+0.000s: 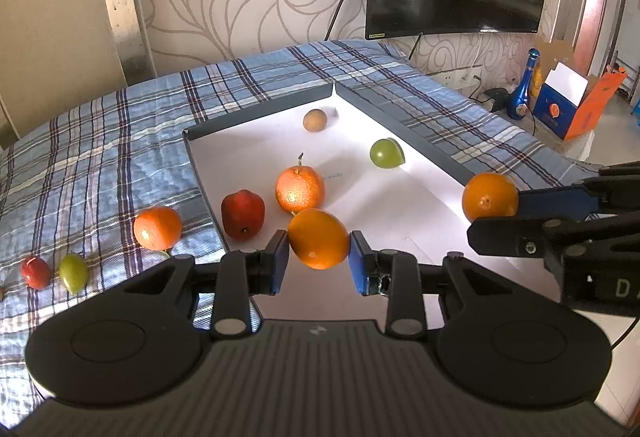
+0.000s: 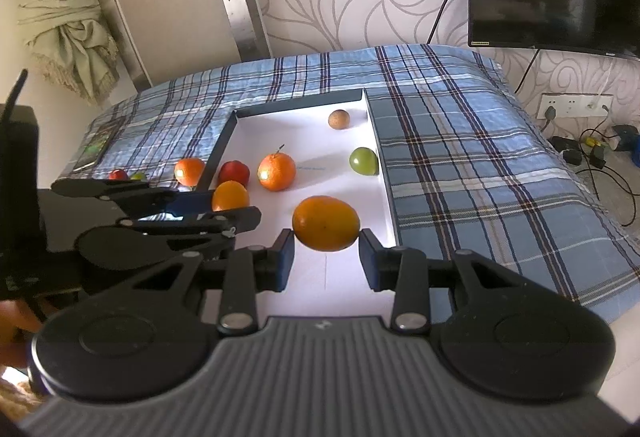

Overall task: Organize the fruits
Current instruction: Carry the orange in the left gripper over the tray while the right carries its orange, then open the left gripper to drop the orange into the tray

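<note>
Two oranges in play, one per claw. Left gripper (image 1: 319, 251) pinched narrow on an orange (image 1: 319, 238), bottom centre of the left wrist view, blue pads (image 1: 280, 261) touching both sides, fruit hanging over the near end of the white tray (image 1: 256, 149). Right gripper (image 2: 327, 257) same deal: closed down on its own orange (image 2: 326, 223), lower middle of the right wrist view, also over the tray floor.

Already sitting in the tray: a stemmed mandarin (image 1: 300, 189), a red fruit (image 1: 243, 213) by the left wall, a green grape-like fruit (image 1: 386, 153) at the right wall, a small brown round one (image 1: 315, 120) up at the far corner. Still out on the plaid cloth (image 1: 120, 141), lower left: another orange (image 1: 157, 227), a small red fruit (image 1: 36, 272), a small green one (image 1: 73, 272).

Handling guess: light, firm-ish but squashable, waxy peel, round so prone to rolling once let go. Best held across the widest middle, as now; gentle squeeze only. Set down low rather than dropped, or likely to bump the mandarin.
</note>
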